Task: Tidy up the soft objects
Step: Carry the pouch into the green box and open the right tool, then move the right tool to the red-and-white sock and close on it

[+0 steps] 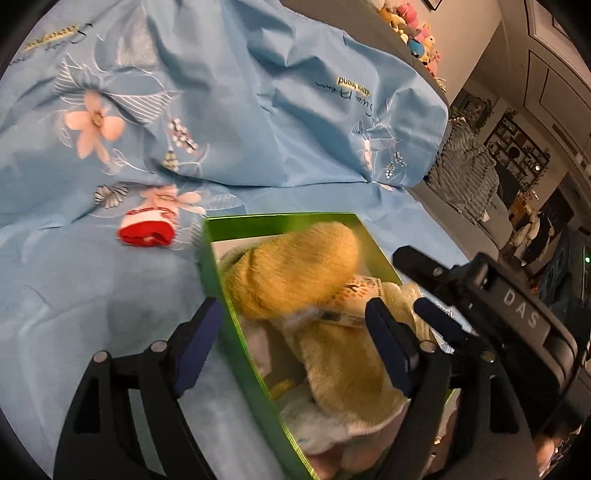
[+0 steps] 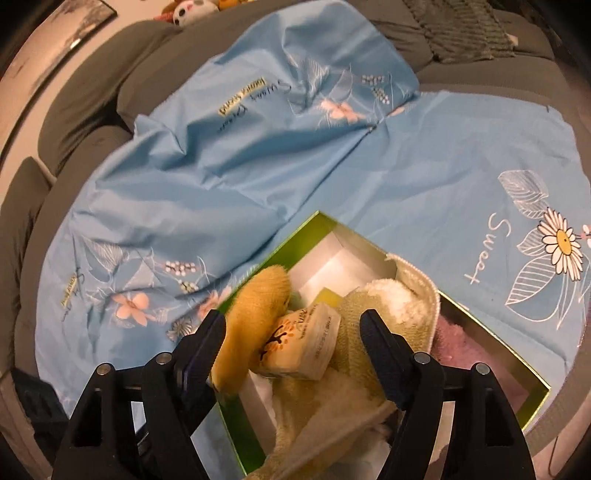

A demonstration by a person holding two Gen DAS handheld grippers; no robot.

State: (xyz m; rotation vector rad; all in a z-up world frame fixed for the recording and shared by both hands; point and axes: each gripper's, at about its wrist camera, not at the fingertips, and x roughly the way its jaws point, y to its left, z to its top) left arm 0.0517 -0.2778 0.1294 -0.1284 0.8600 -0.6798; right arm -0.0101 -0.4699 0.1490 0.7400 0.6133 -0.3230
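Observation:
A green box lies on a light blue floral sheet and holds fluffy yellow socks joined by a paper label. Beside them in the box lie a cream fluffy piece and a lilac one. My left gripper is open and straddles the box's left wall, one finger outside it and one over the socks. Over the box, my right gripper is open with the yellow socks and label between its fingers, untouched. A rolled red and white sock lies on the sheet left of the box.
The sheet covers a grey sofa and bunches into folds behind the box. Plush toys line the sofa's back. The right gripper's black body crowds the box's right side. A blue-grey ribbed blanket hangs beyond the sheet's edge.

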